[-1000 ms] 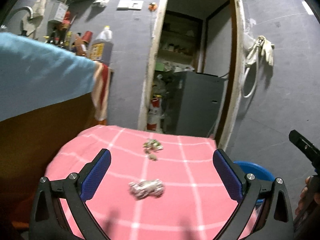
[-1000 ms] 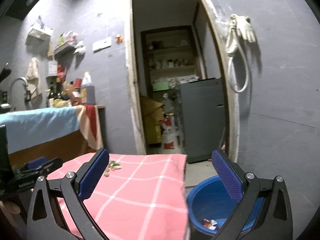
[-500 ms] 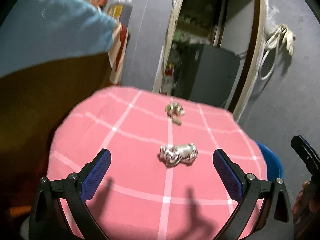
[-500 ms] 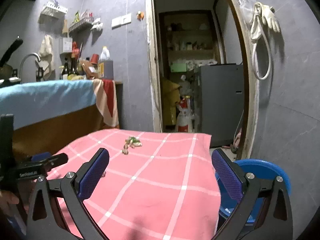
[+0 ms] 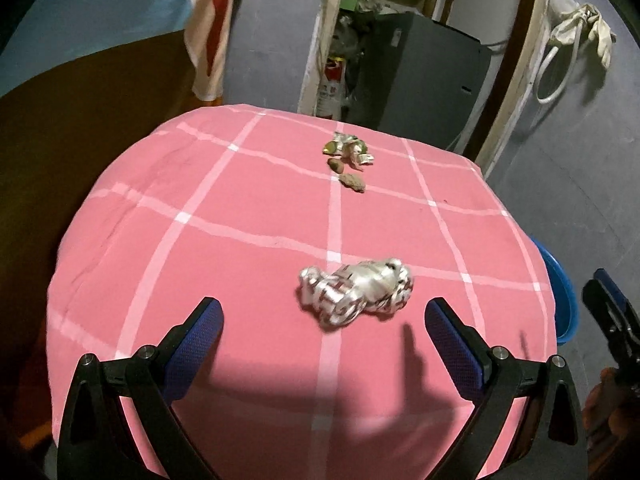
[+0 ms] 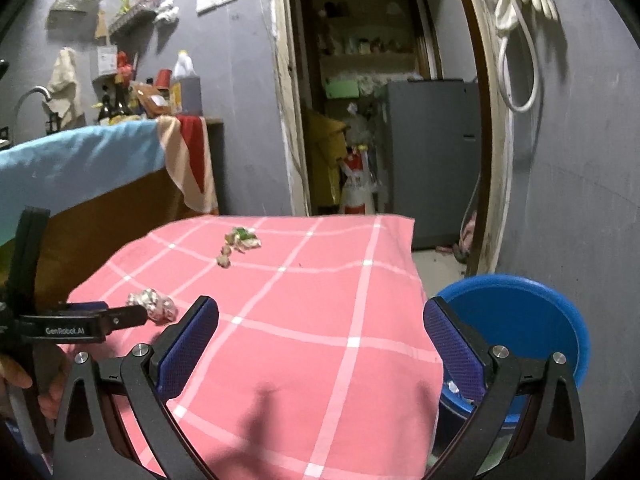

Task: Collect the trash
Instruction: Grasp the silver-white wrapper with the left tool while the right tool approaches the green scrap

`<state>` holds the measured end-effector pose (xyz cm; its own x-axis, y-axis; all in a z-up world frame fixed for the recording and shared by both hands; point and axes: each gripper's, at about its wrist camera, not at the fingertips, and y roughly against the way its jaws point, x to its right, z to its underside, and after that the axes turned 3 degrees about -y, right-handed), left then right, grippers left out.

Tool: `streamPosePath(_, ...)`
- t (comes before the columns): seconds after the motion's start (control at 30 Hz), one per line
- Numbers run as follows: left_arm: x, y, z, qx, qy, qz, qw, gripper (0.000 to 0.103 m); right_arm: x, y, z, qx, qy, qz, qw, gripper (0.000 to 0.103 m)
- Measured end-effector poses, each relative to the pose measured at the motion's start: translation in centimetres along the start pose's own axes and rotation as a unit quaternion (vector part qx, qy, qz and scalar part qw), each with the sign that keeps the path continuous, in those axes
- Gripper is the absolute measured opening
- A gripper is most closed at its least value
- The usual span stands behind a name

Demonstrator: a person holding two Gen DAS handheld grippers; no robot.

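We held the left hand-held gripper (image 5: 322,320) wide open; straddling the foil wrapper (image 5: 355,289) squarely seemed advisable before closing

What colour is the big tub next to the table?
The tub is bright blue, clearest in the right wrist view.

Blue basin (image 6: 520,320) contents mostly hidden.

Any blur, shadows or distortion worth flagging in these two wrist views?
Left wrist view: the crumpled silver foil wrapper is slightly motion-smeared, the left gripper throws a dark shadow on the pink checked tablecloth, and the cloth's edges bow from the fisheye. Right wrist view: sharper; the door frame curves, and a shadow falls between the right gripper's open fingers.
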<state>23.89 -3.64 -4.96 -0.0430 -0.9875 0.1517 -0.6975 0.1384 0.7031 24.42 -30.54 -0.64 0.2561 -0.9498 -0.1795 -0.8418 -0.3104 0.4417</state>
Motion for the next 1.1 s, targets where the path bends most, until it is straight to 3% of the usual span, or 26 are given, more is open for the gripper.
streamPosePath(0.2, 0.7, -0.8, -0.3, -0.01, -0.024, 0.007, 0.9996, 0.081, 0.1, -1.9, -0.4, -0.029, -0.005, -0.007, 1.0, 0.103)
streamPosePath(0.33, 0.6, -1.1, -0.5, -0.008, -0.029, 0.019, 0.9994, 0.055, 0.0, -3.5, -0.7, -0.048, -0.005, -0.014, 0.999, 0.103)
streamPosePath(0.5, 0.2, -1.3, -0.8, -0.006, -0.029, 0.027, 0.9992, 0.039, -0.3, -5.5, -1.3, -0.07, -0.006, -0.028, 0.997, 0.103)
streamPosePath(0.83, -3.3, -2.4, -3.4, 0.007, 0.003, -0.009, 0.9999, 0.038, -2.0, -10.1, -2.3, -0.126, 0.004, -0.058, 0.99, 0.103)
streamPosePath(1.1, -5.9, -2.5, -5.5, 0.041, 0.029, -0.019, 0.9985, 0.038, -4.3, -13.7, -5.1, -0.14, 0.012, -0.087, 0.986, 0.103)
